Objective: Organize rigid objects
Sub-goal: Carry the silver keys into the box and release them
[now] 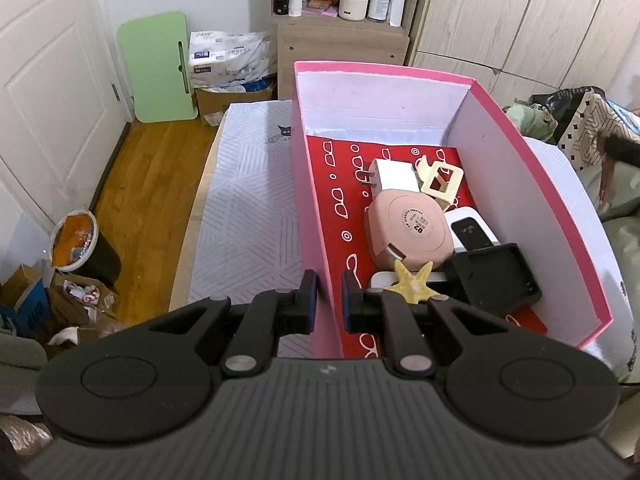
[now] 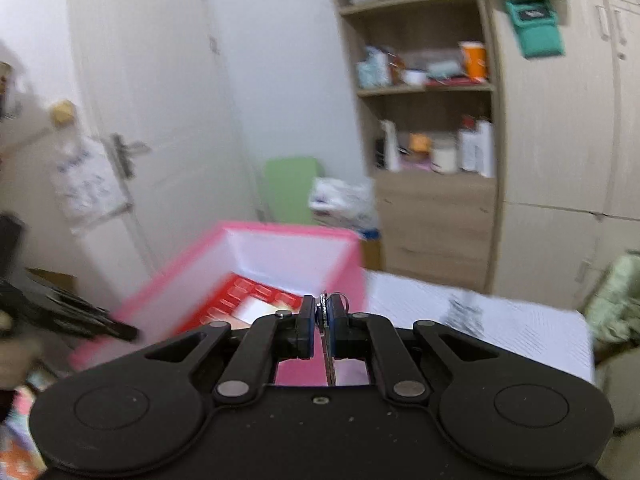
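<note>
The wooden shelf unit (image 1: 340,36) stands at the back against the wall, its open shelf crowded with bottles and a white jar (image 1: 353,2). Left of it on the floor lies a plastic-wrapped white pack (image 1: 230,60) on a cardboard box, and further left a green board (image 1: 158,66) leans on the wall beside a white door (image 1: 44,80). Pale wardrobe doors (image 1: 520,20) run right of the shelf unit. Nearer, on the wooden floor, stands a bin (image 1: 78,246).

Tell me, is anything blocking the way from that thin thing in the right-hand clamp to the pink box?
Nothing visible. The right gripper pinches a thin flat object just before the pink box, whose top is open.
</note>
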A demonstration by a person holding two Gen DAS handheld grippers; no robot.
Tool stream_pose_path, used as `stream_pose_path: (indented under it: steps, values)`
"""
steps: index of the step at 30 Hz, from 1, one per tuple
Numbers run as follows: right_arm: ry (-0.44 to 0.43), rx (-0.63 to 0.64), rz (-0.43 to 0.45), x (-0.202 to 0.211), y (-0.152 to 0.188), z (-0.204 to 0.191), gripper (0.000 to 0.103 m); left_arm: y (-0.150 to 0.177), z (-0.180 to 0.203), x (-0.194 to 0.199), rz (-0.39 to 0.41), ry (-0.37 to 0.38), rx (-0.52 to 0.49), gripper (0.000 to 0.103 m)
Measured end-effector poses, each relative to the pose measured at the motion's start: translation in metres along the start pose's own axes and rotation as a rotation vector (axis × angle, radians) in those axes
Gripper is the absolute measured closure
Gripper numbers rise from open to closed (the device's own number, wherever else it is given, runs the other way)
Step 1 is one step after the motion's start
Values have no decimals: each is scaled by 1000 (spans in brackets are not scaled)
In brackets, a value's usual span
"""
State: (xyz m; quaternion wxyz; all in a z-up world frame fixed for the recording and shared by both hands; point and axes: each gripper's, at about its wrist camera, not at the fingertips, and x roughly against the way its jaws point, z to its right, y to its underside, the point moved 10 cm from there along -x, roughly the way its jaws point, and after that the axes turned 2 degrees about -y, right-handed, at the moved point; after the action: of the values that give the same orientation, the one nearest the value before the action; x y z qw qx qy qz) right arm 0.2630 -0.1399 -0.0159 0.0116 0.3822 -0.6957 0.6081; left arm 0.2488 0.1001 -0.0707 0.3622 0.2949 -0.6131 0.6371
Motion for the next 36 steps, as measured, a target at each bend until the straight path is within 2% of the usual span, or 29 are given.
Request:
stream_pose_path:
  steps: [4, 7, 13, 18, 21, 23, 26, 29, 30, 34, 36]
  values:
    - [-118, -1, -19, -16, -16, -30, 95, 0, -1, 0, -1, 3, -7, 93]
    - [-149, -15, -58, -44, -21, -47, 95, 0, 0, -1, 3, 0, -20, 93]
    - [-310, -123, -261, -121, -17, -81, 95, 0, 0, -2, -1, 13, -20, 92]
    - [-288, -97, -422, -184, 2, -100, 95, -1, 1, -2, 1, 6, -15, 92]
    - [-278, -109, -500, -209, 17, -99, 94, -2, -4, -2, -1, 32, 12, 92]
    - [-242, -105, -538, -221, 27, -96, 89, -1, -5, -2, -8, 40, 18, 92]
    - [-203, -137, -539, -223, 28, -88, 86, -2, -3, -3, -15, 38, 2, 92]
    - [-140, -95, -468, -213, 11, -79, 70, -4, -4, -4, -20, 41, -2, 92]
    - [-127, -77, -437, -207, 2, -78, 70, -4, -4, -5, -20, 44, 2, 92]
    - [-159, -55, -311, -166, -30, -72, 62, -3, -5, -5, -11, 44, 12, 92]
    - [-191, -52, -277, -144, -35, -66, 62, -2, -5, -5, -13, 45, 11, 92]
